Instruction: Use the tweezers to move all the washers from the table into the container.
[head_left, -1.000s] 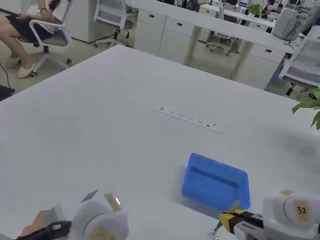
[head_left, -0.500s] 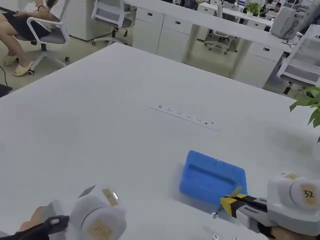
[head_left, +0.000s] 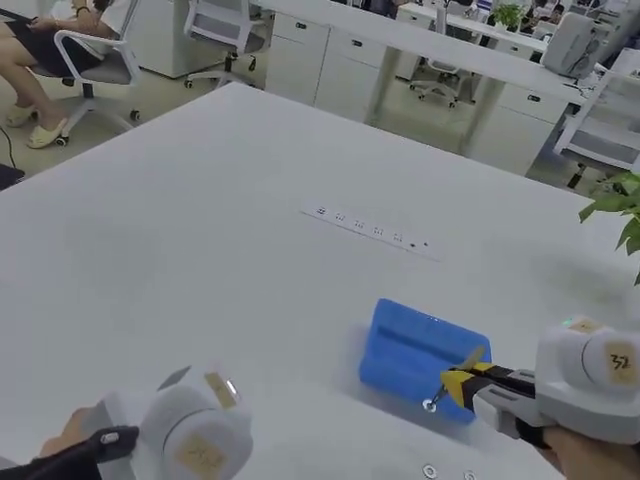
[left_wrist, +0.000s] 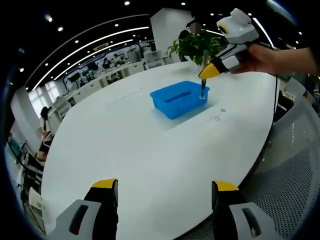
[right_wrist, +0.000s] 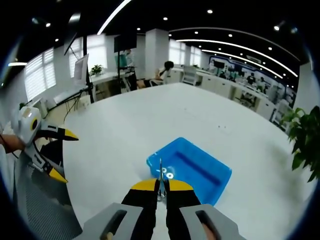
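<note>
The blue container (head_left: 420, 350) stands on the white table (head_left: 200, 240), right of centre near the front. My right gripper (head_left: 462, 385) is shut on thin metal tweezers (right_wrist: 160, 172). Their tips pinch a small washer (right_wrist: 169, 175) just over the container's (right_wrist: 195, 167) near edge. Two more washers (head_left: 429, 471) lie on the table in front of the container. In the left gripper view they are the washers (left_wrist: 218, 118) beyond the container (left_wrist: 179, 97). My left gripper (left_wrist: 163, 187) is open and holds nothing, low at the front left (head_left: 190, 435).
A flush socket strip (head_left: 370, 232) is set into the table behind the container. A potted plant (head_left: 620, 205) leans in at the right edge. Office chairs, desks and a seated person (head_left: 40, 50) are beyond the table's far edge.
My right gripper with the tweezers has lifted from the table front up and toward the container's near edge. The left gripper has barely moved.
</note>
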